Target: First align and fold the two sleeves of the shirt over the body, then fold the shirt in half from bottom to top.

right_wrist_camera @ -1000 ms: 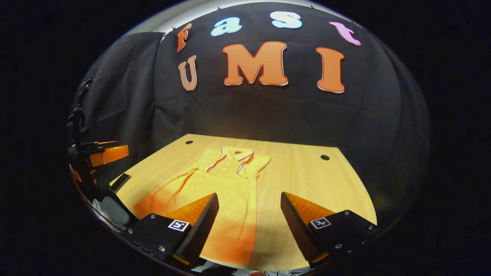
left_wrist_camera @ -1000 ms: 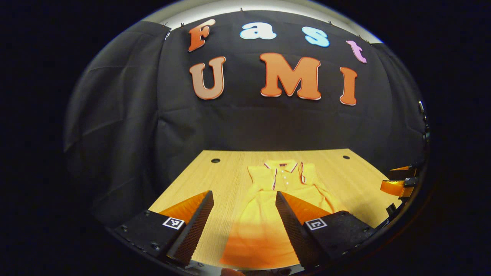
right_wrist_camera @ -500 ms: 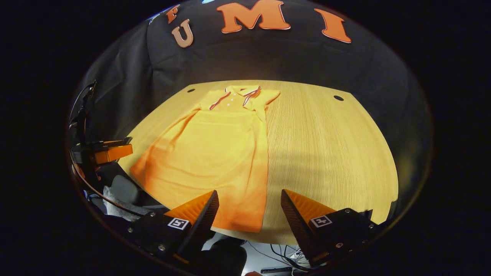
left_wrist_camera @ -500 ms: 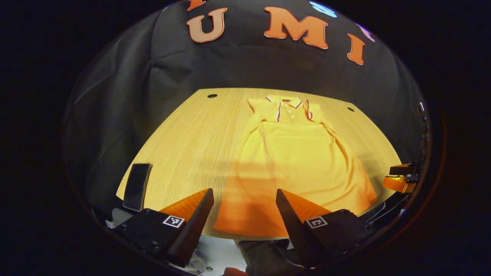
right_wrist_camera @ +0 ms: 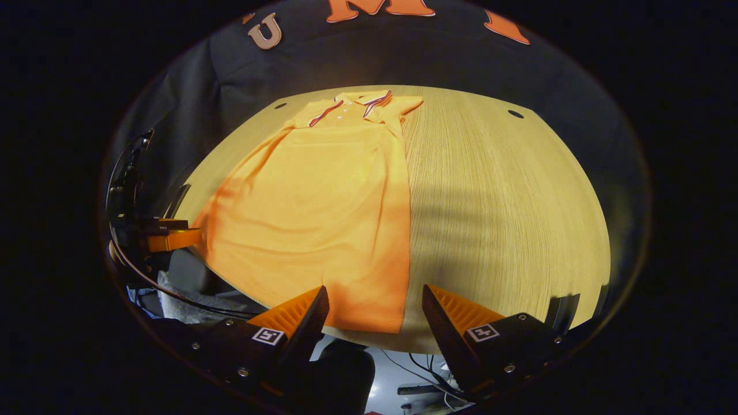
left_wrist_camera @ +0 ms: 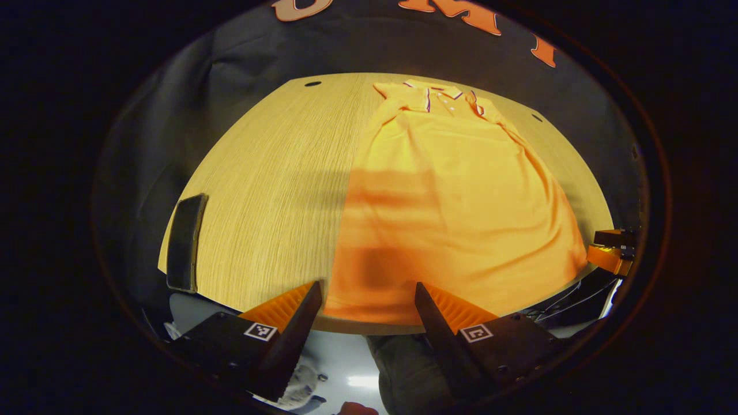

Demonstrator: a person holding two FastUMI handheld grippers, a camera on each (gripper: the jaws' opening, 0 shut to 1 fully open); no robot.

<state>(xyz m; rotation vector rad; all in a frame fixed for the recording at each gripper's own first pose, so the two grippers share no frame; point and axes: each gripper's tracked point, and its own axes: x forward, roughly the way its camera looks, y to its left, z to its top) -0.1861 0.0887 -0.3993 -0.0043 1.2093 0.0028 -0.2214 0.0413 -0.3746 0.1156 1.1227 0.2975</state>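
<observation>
Two grippers hung just off the near edge of the table [left_wrist_camera: 271,190], both with jaws spread wide and holding nothing. In the left gripper view, the left gripper [left_wrist_camera: 368,294] sat over the hem of the shirt [left_wrist_camera: 455,196]; in the right gripper view, the right gripper [right_wrist_camera: 375,297] faced the hem's right corner. The orange shirt lay flat on the wooden table, collar at the far end, sleeves folded in over the body. A dark phone [left_wrist_camera: 185,242] lay at the table's left edge. Black cloth [right_wrist_camera: 369,63] walled the booth behind.
</observation>
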